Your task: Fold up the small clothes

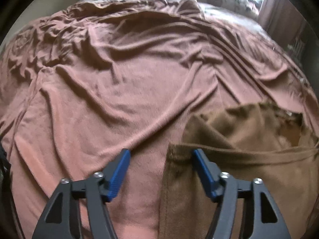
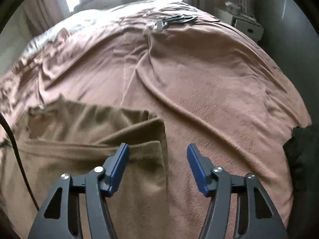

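Left wrist view: left gripper [image 1: 160,153] jaws wide apart, holding nothing; right fingertip over the near-left corner of the brown garment [image 1: 239,159].
Garment: lies on the pink blanket [image 1: 119,79], near right.
Right wrist view: right gripper [image 2: 157,148] jaws apart, empty; left fingertip over the brown garment [image 2: 89,139] edge, near left.
Far right: white shelf unit [image 2: 245,24].

One brown garment [image 1: 239,159] at the near edge of one pink blanket [image 1: 119,99], two wide-spread grippers [image 1: 160,155] [image 2: 157,151], one white cabinet [image 2: 245,23] beyond the far right corner.
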Demonstrator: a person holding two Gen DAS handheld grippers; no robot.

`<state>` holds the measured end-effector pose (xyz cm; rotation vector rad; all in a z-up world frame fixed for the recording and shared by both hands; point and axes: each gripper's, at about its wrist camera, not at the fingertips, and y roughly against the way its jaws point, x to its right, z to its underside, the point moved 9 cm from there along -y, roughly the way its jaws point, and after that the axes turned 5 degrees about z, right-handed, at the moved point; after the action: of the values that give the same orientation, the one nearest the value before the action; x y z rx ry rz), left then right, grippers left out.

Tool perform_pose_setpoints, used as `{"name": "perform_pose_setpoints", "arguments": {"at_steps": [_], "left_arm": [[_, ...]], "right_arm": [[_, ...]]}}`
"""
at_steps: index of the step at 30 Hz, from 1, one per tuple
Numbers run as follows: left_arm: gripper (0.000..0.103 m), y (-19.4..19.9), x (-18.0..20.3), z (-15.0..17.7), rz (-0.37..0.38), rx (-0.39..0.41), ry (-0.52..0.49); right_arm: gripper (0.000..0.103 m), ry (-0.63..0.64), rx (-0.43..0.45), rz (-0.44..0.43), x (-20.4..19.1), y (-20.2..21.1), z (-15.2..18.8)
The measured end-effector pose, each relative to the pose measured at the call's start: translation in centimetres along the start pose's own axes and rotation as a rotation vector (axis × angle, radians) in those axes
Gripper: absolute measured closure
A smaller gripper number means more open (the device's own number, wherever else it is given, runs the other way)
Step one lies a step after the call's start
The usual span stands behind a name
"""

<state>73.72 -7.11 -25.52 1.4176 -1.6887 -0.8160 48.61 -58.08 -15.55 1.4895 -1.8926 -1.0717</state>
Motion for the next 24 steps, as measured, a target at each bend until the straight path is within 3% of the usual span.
{"name": "perform_pose_setpoints", "arguments": {"at_steps": [3,8,14,18,21,22,23,24], "left_arm": [[0.043,0.8,-0.3,-0.5,0.082,0.005,0.047],[0.043,1.2,0.4,-0.2,0.227,-0.079,0.069],[0.044,0.2,0.6,0.3,0.224,-0.103,0.057],[0.058,-1.3,0.5,1.3,0.234,-0.134,0.067],[0.066,-1.4,0.7,1.1,0.254,-0.114,0.059],[0.077,-1.3,0.8,1.1,0.274,-0.114,0.064],[0.087,-1.3,1.0,1.1,0.299,-0.114,0.074],[0.089,-1.1,1.1,1.0,0.308,-0.108,0.079]], "right_arm": [[0.046,-0.012,0.003,-0.071,0.0,0.7,0.2],[0.046,0.0,-0.035,-0.16,-0.4,0.6,0.8],[0.049,-0.029,-0.066,-0.186,0.5,-0.2,0.3],[0.056,-0.048,-0.09,-0.204,0.8,-1.1,0.3],[0.064,-0.052,-0.1,-0.21,0.9,-1.8,0.3],[0.067,-0.054,-0.102,-0.207,1.0,-2.0,0.4],[0.077,-0.055,-0.103,-0.204,1.0,-2.0,0.4],[0.086,-0.057,-0.102,-0.197,1.2,-2.0,0.4]]}}
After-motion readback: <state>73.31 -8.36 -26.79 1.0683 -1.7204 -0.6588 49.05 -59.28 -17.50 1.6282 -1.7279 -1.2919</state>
